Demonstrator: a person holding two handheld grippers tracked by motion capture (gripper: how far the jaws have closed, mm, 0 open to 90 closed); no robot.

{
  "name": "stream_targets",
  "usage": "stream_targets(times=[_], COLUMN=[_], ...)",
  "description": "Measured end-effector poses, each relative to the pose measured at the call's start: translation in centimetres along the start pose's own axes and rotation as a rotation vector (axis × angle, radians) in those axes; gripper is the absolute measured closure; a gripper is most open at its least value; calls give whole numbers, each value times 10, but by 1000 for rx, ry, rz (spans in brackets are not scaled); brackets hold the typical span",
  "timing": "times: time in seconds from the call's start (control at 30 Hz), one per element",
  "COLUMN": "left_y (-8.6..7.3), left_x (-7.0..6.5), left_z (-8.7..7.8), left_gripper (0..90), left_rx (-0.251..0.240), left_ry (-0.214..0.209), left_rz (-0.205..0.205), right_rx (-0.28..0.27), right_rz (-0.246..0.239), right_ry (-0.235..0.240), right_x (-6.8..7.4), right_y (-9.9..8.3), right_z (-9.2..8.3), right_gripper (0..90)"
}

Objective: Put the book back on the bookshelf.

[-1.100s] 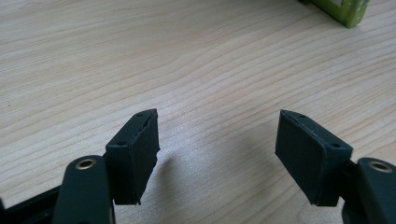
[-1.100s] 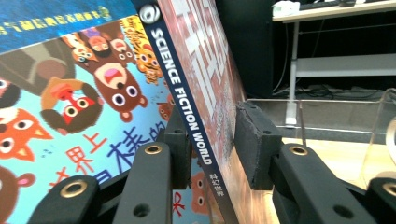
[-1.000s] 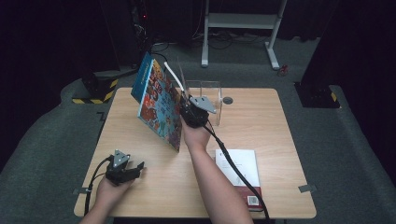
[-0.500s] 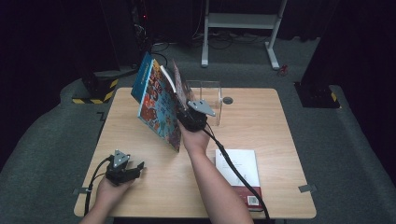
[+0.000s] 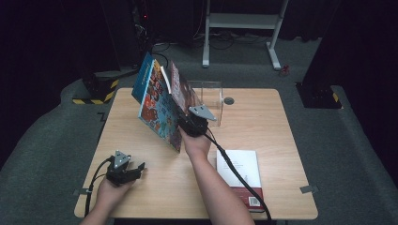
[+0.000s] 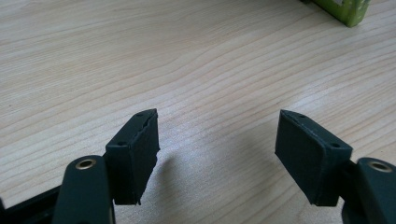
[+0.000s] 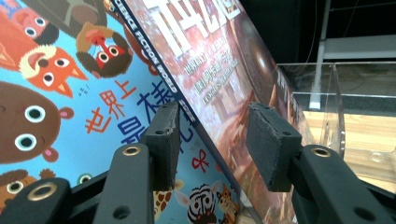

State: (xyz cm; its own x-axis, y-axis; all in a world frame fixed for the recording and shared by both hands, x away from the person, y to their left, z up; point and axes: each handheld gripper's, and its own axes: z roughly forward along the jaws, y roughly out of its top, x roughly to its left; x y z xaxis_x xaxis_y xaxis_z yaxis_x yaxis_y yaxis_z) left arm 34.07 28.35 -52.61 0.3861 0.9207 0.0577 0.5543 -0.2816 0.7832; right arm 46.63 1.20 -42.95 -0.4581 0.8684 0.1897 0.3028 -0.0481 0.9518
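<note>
A blue children's book (image 5: 157, 110) with cartoon animals (image 7: 70, 93) leans upright at the table's middle. A reddish-brown magazine (image 5: 180, 91) leans against its right side, next to a clear plastic stand (image 5: 211, 96). My right gripper (image 5: 184, 119) straddles the magazine's lower edge (image 7: 219, 56). Its jaws (image 7: 212, 140) have just been opening, and the pads stand a little off the magazine between them. My left gripper (image 5: 137, 168) rests low over the bare wood near the front left, open and empty (image 6: 217, 140).
A white book with a red band (image 5: 239, 176) lies flat at the front right, under the right forearm and cable. The wooden table (image 5: 263, 122) has bare room at the right and left. A green corner (image 6: 348, 9) shows far ahead of the left jaws.
The right hand has shifted slightly and the magazine's top now stands further apart from the blue book. The left gripper has not moved.
</note>
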Motion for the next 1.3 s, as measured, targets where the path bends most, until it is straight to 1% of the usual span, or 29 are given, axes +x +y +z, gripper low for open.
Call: stream_targets(times=[0.13, 0.3, 0.53, 0.7, 0.97, 1.17, 1.3], left_y=[0, 0, 0, 0, 0, 0, 1], left_x=[0, 0, 0, 0, 0, -1, -1], left_z=[0, 0, 0, 0, 0, 1, 1], left_gripper=[306, 305, 306, 306, 306, 306, 307], left_rx=[2, 2, 2, 1, 4, 7, 9], left_ry=[-1, -3, -3, -3, 0, 2, 4], left_rz=[0, -1, 0, 0, 7, 6, 4], right_rx=[9, 32, 35, 39, 45, 68, 83], right_rz=[-3, 22, 18, 6, -29, -68, -92], right_ry=[3, -7, -17, -21, -29, -33, -42], right_x=[1, -3, -6, -7, -12, -19, -25], right_y=[-3, -6, -8, -10, -13, -19, -26], right_z=[2, 5, 6, 3, -8, -24, -38], right_gripper=[535, 534, 534, 532, 501, 471, 465])
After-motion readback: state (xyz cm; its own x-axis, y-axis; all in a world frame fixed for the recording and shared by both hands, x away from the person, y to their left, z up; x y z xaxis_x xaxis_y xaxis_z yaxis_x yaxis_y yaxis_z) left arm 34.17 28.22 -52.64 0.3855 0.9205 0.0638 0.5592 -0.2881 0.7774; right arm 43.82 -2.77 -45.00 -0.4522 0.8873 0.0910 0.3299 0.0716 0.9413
